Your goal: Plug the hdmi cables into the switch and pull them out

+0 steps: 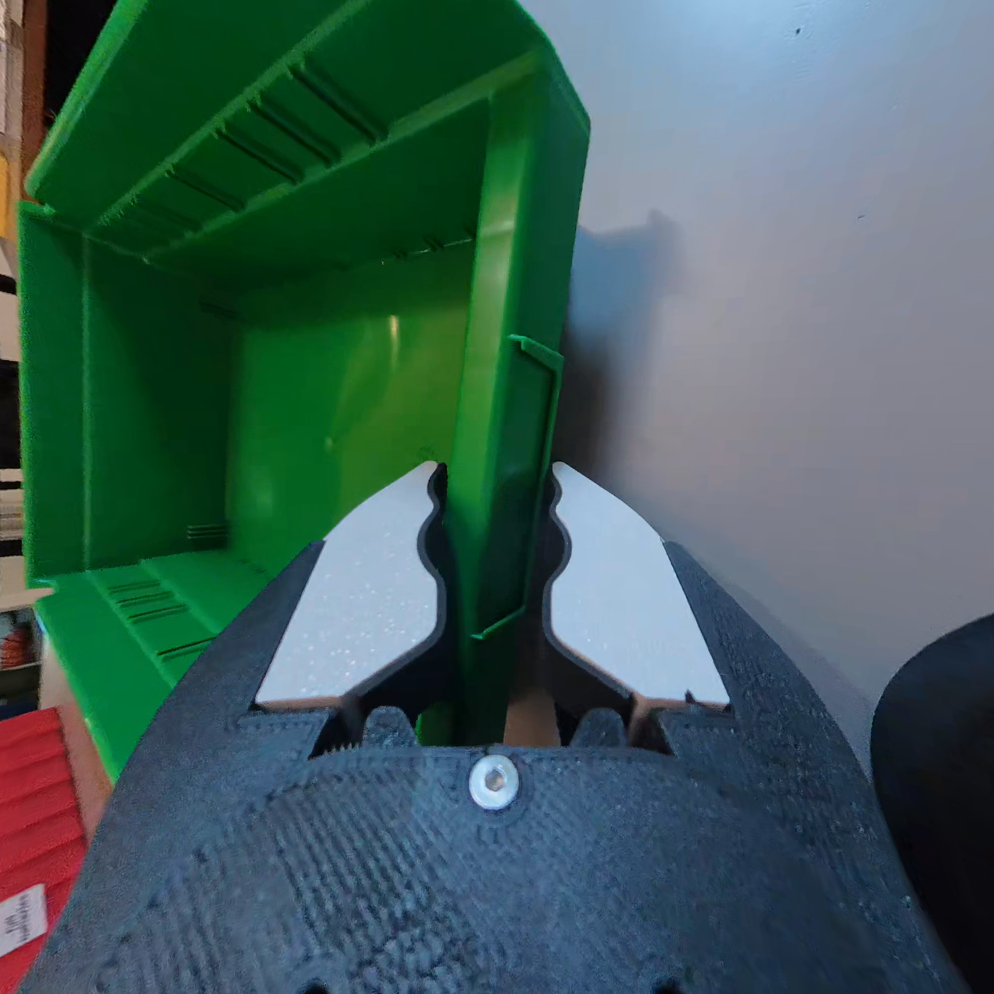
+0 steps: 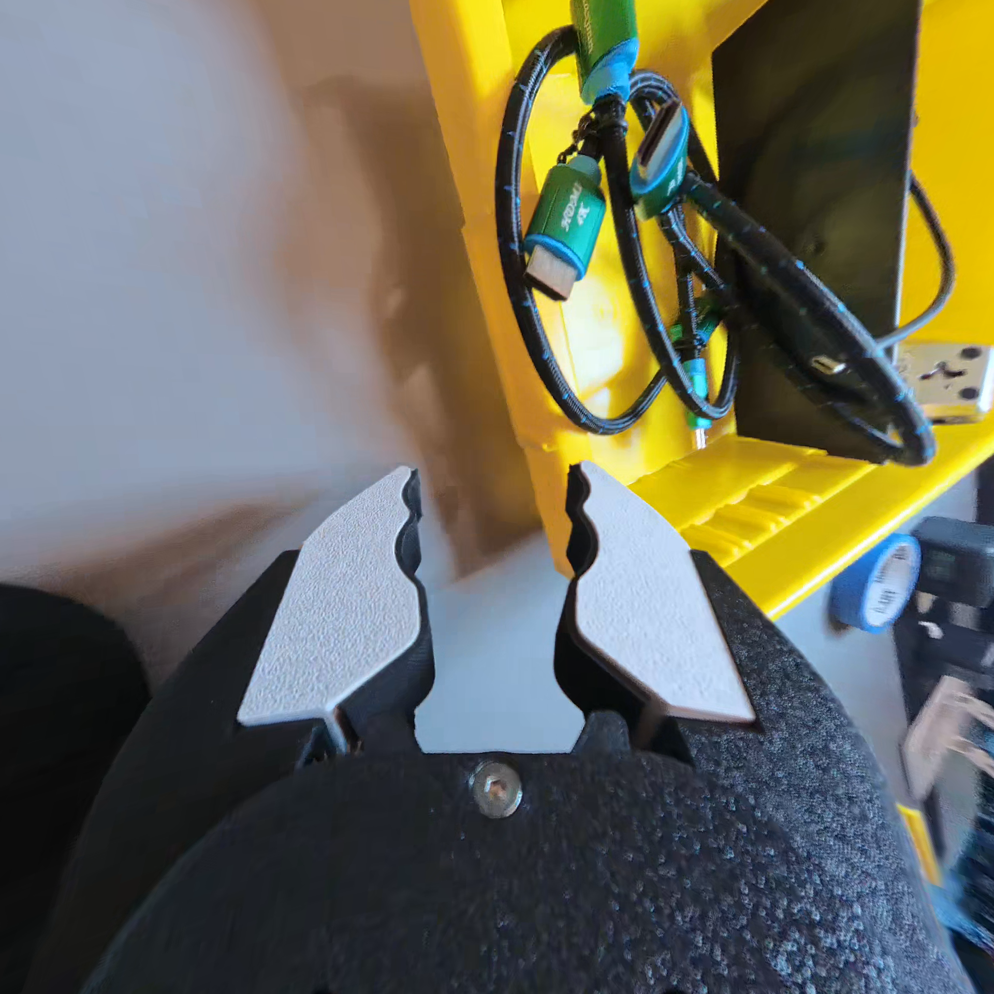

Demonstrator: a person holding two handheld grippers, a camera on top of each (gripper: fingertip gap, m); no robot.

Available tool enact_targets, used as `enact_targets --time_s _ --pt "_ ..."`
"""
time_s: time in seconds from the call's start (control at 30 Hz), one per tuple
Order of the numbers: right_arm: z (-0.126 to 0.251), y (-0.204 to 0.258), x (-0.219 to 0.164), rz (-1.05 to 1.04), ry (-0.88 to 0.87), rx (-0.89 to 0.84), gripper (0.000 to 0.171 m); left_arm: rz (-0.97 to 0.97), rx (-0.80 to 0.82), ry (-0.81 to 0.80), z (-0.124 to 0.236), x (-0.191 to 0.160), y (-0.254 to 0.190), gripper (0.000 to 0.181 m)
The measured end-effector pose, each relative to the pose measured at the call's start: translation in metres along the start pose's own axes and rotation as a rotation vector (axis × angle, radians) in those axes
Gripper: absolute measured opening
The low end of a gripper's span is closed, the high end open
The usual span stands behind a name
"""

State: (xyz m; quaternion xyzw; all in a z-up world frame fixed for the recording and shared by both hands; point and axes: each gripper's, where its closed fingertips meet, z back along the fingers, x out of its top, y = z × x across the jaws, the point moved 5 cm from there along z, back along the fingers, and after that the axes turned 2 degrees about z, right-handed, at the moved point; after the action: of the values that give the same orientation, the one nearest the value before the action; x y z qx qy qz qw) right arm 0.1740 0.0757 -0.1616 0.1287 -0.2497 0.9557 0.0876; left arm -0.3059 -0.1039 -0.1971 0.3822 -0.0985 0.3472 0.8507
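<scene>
My left gripper point(image 1: 497, 470) is shut on the wall of an empty green bin point(image 1: 269, 387), one finger inside and one outside. My right gripper point(image 2: 492, 478) is open, and the corner of a yellow bin point(image 2: 554, 516) stands between its fingertips, close to the right fingertip point(image 2: 583, 478). The yellow bin holds braided black HDMI cables point(image 2: 511, 258) with green connectors point(image 2: 565, 226), one more connector point(image 2: 659, 161) beside it, and a black box point(image 2: 807, 215), which may be the switch. Both bins look tipped in these views.
A grey-white surface point(image 1: 780, 269) lies beside the green bin. A red object point(image 1: 32, 807) sits at the lower left. A silver metal part point(image 2: 946, 382) lies in the yellow bin. A blue tape roll point(image 2: 877, 591) and dark clutter sit to the right. One gripper's finger ends stand about 50 centimetres off the other's.
</scene>
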Motion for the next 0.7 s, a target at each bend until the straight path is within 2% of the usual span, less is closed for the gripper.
enact_targets --time_s 0.17,0.3,0.37,0.43,0.53,0.6,0.7 --pt "-0.024 -0.013 0.013 0.111 0.126 -0.074 0.049 -0.084 -0.012 -0.064 0.0 0.024 -0.018 0.034" --pt "-0.031 -0.018 0.027 0.155 0.094 -0.108 0.039 -0.159 -0.062 -0.125 -0.001 0.052 -0.038 0.034" --pt "-0.04 -0.018 0.024 0.177 0.132 -0.127 0.039 -0.195 -0.098 -0.162 -0.001 0.068 -0.049 0.034" --pt "-0.051 -0.017 0.019 0.187 0.168 -0.142 0.047 -0.233 -0.13 -0.194 -0.002 0.084 -0.06 0.034" --pt "-0.054 -0.016 0.02 0.212 0.151 -0.17 0.029 -0.277 -0.165 -0.278 0.0 0.106 -0.073 0.035" --pt "-0.054 -0.013 0.021 0.272 0.109 -0.195 0.028 -0.267 -0.19 -0.371 0.011 0.121 -0.076 0.039" --pt "-0.046 -0.001 0.017 0.312 0.072 -0.21 0.028 -0.132 -0.282 -0.504 0.039 0.142 -0.075 0.045"
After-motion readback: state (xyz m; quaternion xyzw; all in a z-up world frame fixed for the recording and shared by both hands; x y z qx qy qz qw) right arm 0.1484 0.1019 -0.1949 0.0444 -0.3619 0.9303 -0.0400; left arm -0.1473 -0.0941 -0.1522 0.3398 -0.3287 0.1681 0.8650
